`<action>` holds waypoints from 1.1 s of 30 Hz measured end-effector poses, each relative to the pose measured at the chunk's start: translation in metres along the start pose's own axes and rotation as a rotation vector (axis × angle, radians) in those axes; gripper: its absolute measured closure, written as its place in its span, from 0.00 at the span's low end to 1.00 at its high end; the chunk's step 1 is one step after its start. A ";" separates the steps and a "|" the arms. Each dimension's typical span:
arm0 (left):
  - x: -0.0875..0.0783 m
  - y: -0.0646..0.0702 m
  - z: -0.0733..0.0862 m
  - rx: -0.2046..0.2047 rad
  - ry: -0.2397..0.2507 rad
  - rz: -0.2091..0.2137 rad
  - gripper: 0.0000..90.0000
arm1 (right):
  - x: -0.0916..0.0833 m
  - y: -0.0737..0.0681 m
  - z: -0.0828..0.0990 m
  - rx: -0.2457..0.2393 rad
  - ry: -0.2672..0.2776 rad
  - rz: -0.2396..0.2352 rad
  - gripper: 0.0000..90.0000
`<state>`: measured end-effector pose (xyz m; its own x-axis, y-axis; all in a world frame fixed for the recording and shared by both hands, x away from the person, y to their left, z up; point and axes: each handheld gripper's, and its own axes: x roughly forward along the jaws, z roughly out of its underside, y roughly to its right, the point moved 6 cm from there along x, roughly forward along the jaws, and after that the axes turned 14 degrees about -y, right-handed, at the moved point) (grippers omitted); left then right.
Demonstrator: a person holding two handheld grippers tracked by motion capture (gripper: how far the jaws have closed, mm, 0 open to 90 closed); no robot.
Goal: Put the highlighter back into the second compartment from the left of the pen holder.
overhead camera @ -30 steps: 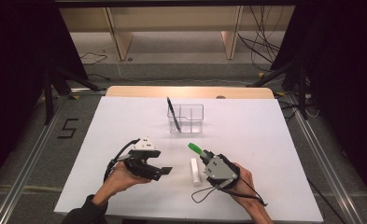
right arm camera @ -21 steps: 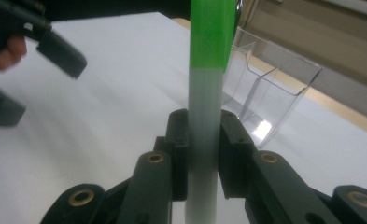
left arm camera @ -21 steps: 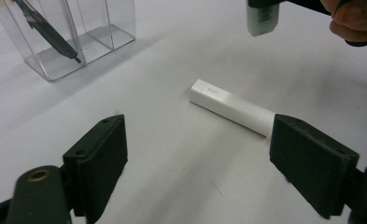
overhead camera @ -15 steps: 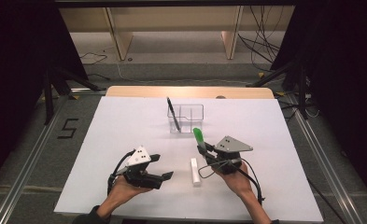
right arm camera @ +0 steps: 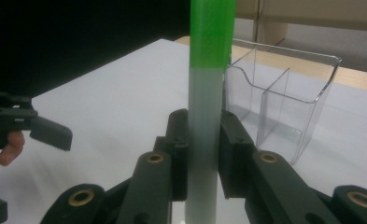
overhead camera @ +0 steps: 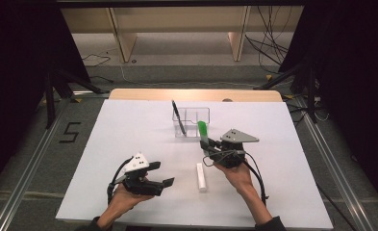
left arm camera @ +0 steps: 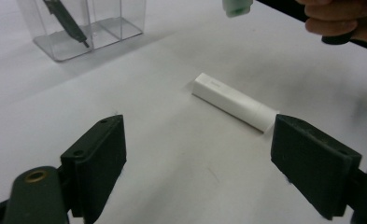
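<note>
My right gripper [overhead camera: 207, 146] is shut on a marker [overhead camera: 203, 131] with a green top and whitish body, held upright just in front of the clear organiser box [overhead camera: 191, 121]. In the right gripper view the pads [right arm camera: 179, 140] clamp the marker [right arm camera: 211, 56] at mid-body. A white stick-shaped piece [overhead camera: 202, 177] lies flat on the table between the hands. My left gripper [overhead camera: 165, 183] points at it from the left. Its jaws have just been opening and stand wide with nothing between them. In the left gripper view the white piece [left arm camera: 232, 100] lies beyond the left gripper [left arm camera: 197, 135].
A black pen [overhead camera: 178, 117] leans in the left compartment of the clear box, seen again as the pen [left arm camera: 67, 21] in the box [left arm camera: 92, 28]. The white table [overhead camera: 129, 134] ends at a wooden strip [overhead camera: 196, 95] at the back. Dark stands and cables flank it.
My right gripper has carried the marker away from me toward the clear box and stood it more upright. My left gripper has sunk slightly and its jaws have spread wider.
</note>
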<state>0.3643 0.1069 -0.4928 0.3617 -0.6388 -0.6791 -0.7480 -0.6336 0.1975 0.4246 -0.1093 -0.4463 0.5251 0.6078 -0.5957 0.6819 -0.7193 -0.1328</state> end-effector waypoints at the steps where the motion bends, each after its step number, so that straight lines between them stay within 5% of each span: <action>1: 0.000 -0.001 0.002 0.000 -0.005 -0.009 0.19 | 0.001 0.002 -0.002 0.006 0.002 -0.002 0.85; 12: -0.004 -0.001 0.004 -0.001 0.022 -0.014 0.18 | 0.014 0.018 -0.030 0.080 0.026 -0.004 0.85; 33: -0.002 0.001 0.006 0.017 0.020 -0.026 0.18 | 0.048 0.042 -0.082 0.120 0.035 0.068 0.85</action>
<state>0.3592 0.1102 -0.4953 0.3923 -0.6307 -0.6696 -0.7476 -0.6428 0.1674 0.5207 -0.0827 -0.4157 0.5865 0.5662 -0.5791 0.5794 -0.7930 -0.1885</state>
